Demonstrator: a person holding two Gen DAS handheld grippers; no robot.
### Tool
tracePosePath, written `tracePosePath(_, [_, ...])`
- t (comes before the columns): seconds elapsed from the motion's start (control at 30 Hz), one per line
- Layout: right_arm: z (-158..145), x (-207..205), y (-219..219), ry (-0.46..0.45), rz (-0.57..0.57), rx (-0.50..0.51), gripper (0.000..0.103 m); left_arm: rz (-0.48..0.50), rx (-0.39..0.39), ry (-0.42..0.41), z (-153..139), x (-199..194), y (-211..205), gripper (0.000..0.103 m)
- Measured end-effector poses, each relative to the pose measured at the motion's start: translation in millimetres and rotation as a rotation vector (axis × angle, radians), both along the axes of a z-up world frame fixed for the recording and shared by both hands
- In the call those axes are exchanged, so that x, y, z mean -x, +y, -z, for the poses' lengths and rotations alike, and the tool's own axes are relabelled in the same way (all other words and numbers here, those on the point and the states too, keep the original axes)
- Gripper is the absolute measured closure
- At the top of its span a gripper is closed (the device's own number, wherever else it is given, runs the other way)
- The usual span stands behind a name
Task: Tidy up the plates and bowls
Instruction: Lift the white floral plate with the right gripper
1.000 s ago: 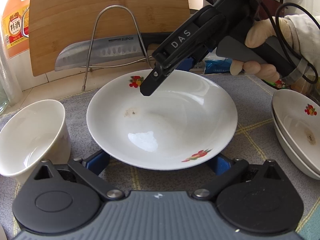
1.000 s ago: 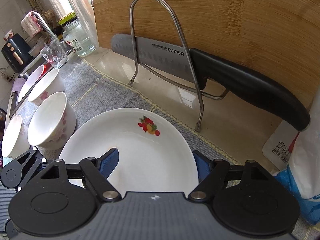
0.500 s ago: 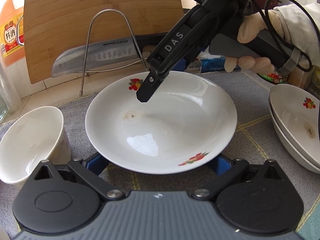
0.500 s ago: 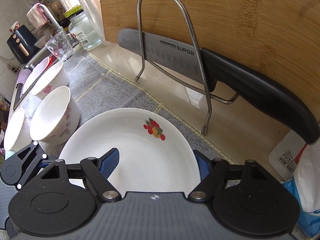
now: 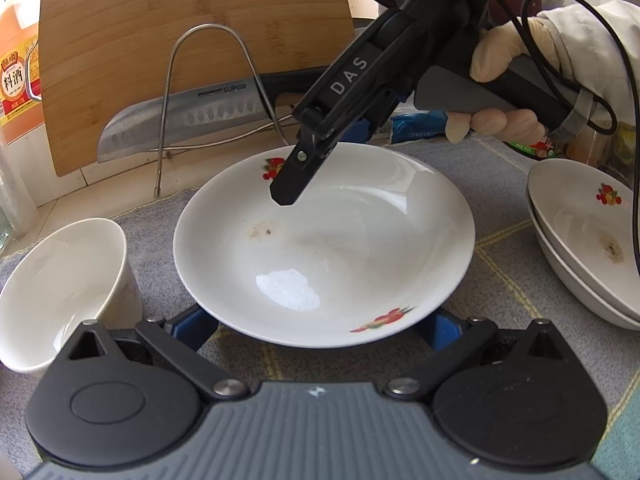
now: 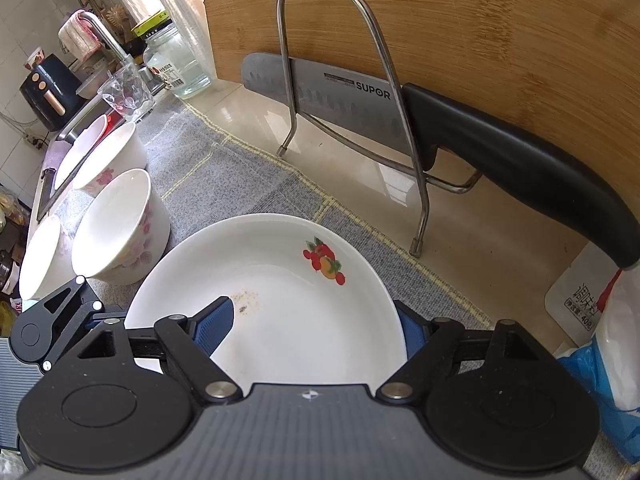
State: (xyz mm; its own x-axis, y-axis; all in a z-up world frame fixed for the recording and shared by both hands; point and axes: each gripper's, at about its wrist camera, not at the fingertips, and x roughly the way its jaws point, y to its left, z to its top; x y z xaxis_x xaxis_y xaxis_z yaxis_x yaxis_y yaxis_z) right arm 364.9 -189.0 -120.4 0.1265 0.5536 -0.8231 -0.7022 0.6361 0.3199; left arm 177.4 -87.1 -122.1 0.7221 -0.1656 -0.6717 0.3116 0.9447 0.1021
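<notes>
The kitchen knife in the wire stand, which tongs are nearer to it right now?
Right. The right tongs straddle the fruit-print plate's far rim, jaws opening, just short of the kitchen knife. The left tongs sit at the plate's near rim.

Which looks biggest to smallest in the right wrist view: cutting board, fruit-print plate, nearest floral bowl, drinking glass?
1. cutting board
2. fruit-print plate
3. nearest floral bowl
4. drinking glass, though it stands farther back, so true size is unsure.

"SUPOR" on the knife blade (image 6: 340, 96); "DAS" on the right tool (image 5: 320, 184); bottle (image 5: 16, 80) perhaps "料酒".
</notes>
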Motion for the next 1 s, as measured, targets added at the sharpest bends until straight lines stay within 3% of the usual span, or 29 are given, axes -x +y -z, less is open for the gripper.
tracePosePath(0.47, [-10,33,-10,0.029,0.03,-0.031,0.015,0.06,-0.003,0.037,-11,22,6,0.001])
tracePosePath(1.0, [-40,85,-11,0.0,0.056,-0.055,0.014,0.11,-0.01,0.048,-40,59,13,0.001])
